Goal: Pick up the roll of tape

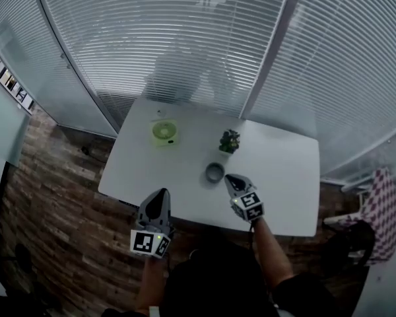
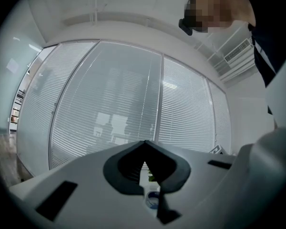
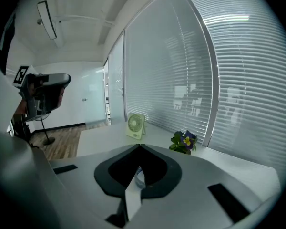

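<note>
The roll of tape [image 1: 214, 172] is a small grey ring lying flat near the middle of the white table [image 1: 277, 177]. My right gripper [image 1: 230, 177] hovers just right of it, tips pointing toward it and apart from it, jaws shut and empty. In the right gripper view the jaws [image 3: 139, 147] meet, and a sliver of the tape [image 3: 139, 178] shows through the gap below them. My left gripper [image 1: 162, 192] is held at the table's near edge, left of the tape, also shut with nothing in it. In the left gripper view [image 2: 144, 143] the tape [image 2: 152, 200] shows past its closed tips.
A small green desk fan [image 1: 164, 132] stands at the table's far left. A little potted plant [image 1: 229, 140] with a purple flower sits just beyond the tape. Glass walls with blinds [image 1: 185, 38] close off the far side. Brick-pattern floor [image 1: 53, 197] lies to the left.
</note>
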Tool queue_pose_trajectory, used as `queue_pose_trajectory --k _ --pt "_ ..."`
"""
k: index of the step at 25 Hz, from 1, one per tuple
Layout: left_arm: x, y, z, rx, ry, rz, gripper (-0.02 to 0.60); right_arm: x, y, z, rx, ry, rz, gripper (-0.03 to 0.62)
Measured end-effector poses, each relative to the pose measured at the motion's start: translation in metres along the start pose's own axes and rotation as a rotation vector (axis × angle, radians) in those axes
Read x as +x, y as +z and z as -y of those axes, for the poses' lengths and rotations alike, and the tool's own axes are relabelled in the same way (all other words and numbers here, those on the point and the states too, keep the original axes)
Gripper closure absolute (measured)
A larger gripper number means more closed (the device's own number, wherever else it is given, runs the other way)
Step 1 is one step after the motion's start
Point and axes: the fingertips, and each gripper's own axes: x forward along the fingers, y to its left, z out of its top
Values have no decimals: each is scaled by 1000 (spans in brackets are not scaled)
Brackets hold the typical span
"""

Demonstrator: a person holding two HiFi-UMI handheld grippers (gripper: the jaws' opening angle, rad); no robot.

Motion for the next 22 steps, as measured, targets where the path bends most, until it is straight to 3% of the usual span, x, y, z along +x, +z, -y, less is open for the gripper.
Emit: queue_pose_trajectory --k 10,22 --pt "1 -1 -3 -1 11 -15 575 31 -28 2 -60 34 -94 588" --pt "-2 -11 -8 -9 31 -46 575 59 -53 -5 -52 83 -181 588"
